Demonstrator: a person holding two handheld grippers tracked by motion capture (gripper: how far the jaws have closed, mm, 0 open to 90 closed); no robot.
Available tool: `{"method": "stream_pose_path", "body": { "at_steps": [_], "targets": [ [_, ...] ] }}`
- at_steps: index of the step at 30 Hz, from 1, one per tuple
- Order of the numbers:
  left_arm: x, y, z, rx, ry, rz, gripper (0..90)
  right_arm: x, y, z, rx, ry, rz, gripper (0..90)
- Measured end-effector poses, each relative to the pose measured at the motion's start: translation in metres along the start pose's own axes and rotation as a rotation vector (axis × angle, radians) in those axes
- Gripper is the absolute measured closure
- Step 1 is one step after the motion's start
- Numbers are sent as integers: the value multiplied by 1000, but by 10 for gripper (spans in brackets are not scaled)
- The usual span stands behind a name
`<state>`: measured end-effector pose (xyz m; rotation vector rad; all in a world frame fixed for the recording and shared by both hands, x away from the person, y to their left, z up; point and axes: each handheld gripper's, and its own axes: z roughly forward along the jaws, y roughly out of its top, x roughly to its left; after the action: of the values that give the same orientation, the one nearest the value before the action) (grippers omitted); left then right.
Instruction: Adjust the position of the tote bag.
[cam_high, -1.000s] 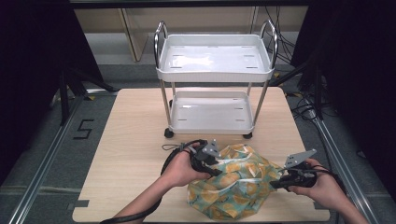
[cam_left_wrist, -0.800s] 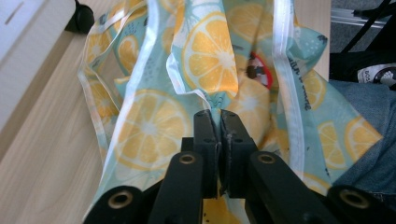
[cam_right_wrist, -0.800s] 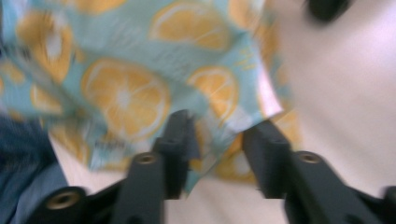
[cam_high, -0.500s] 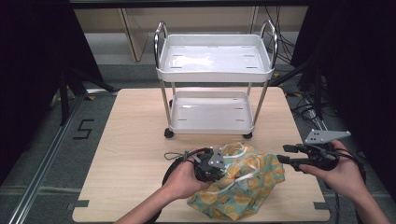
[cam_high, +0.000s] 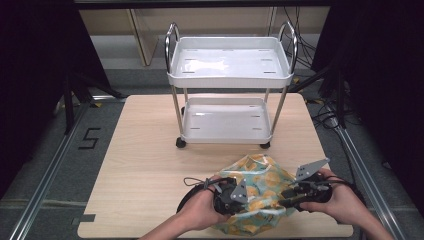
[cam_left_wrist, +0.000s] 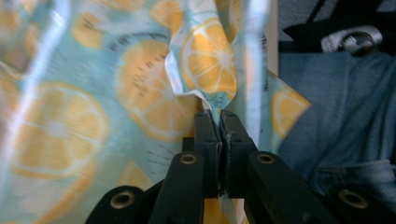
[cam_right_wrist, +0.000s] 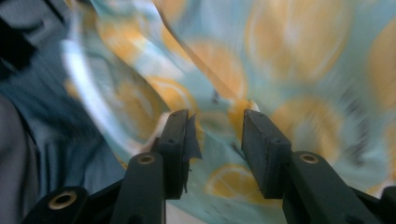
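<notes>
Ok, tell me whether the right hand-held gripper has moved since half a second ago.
Yes. The right hand-held gripper came down-left in the high view, farther from the cart, onto the lemon-print bag, its jaws closing but still apart.

The left gripper (cam_left_wrist: 218, 122) has its two black jaws pressed together on a fold of the orange-slice patterned bag (cam_left_wrist: 140, 93); blue denim (cam_left_wrist: 336, 121) lies beyond at the right.

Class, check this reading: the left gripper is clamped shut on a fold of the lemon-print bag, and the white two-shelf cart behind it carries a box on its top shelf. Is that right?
Not quite. The left gripper is shut on the lemon-print bag, but the high view shows the cart's top shelf bare: no box there.
</notes>
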<state>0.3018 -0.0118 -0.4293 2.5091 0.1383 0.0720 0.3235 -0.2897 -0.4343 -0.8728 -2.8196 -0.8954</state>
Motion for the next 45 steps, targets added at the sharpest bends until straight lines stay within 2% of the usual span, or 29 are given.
{"method": "stream_pose_path", "body": {
  "at_steps": [7,11,13,14,15,16,18,19,21,22,23,24,25,26,28,29,30,31,34,35,36,37,38,40,41,42,43,44,45],
  "targets": [
    [-12,-13,18,79,-57,39,853,0,-17,22,78,14,7,632],
    [-14,-16,24,98,-66,48,850,0,-20,22,99,13,17,624],
    [-16,-17,27,100,-63,48,850,3,-18,17,103,28,44,612],
    [-16,-17,28,104,-59,49,852,3,-16,12,82,24,51,610],
    [-15,-17,29,110,-55,56,852,-1,-11,1,-11,-17,-7,602],
    [-15,-17,31,119,-59,54,852,0,-8,-6,-56,-33,15,587],
    [-15,-18,32,119,-60,51,852,0,-5,-14,-100,-51,24,562],
    [-15,-18,33,121,-61,51,852,-3,-1,-19,-180,-89,15,560],
    [-14,-19,34,126,-63,46,852,-8,4,-28,-253,-161,23,529],
    [-14,-19,35,126,-61,51,852,-7,5,-29,-267,-184,61,506],
    [-14,-19,36,128,-60,54,851,-10,6,-28,-279,-215,58,496],
    [-15,-20,37,131,-59,54,849,-13,6,-25,-256,-241,73,461],
    [-15,-20,37,131,-59,54,847,-17,6,-22,-254,-254,51,442],
    [-15,-20,37,133,-59,54,845,-15,6,-19,-242,-254,83,435],
    [-15,-21,38,135,-58,53,842,-17,5,-16,-235,-254,73,435],
    [-15,-21,38,133,-58,50,838,-17,5,-11,-240,-257,90,435],
    [-15,-21,37,134,-58,54,823,-18,3,-8,-206,-240,88,455],
    [-16,-21,36,133,-61,57,823,-18,3,-8,-206,-240,88,455],
    [-17,-19,31,96,-68,41,739,-18,1,-2,-187,-232,95,487],
    [-16,-19,28,74,-69,37,695,-20,0,-1,-175,-241,74,489],
    [-16,-17,23,43,-70,33,639,-18,-1,1,-200,-246,97,491],
    [-14,-15,15,-13,-66,18,539,-19,-2,1,-199,-248,87,486],
    [-14,-15,15,-13,-66,18,491,-19,-2,1,-199,-248,87,486],
    [-12,-12,4,-65,-57,6,446,-18,-2,-1,-170,-235,96,480],
    [-11,-11,-2,-93,-51,-7,411,-19,-4,1,-185,-251,76,478],
    [-9,-9,-10,-126,-43,-18,387,-17,-4,3,-195,-241,102,477],
    [-8,-9,-15,-147,-34,-25,366,-19,-5,2,-170,-247,70,475],
    [-5,-8,-22,-170,-23,-28,352,-20,-6,2,-177,-248,68,475],
    [-3,-7,-29,-197,-9,-41,341,-18,-6,5,-201,-245,96,475]
  ]
}}
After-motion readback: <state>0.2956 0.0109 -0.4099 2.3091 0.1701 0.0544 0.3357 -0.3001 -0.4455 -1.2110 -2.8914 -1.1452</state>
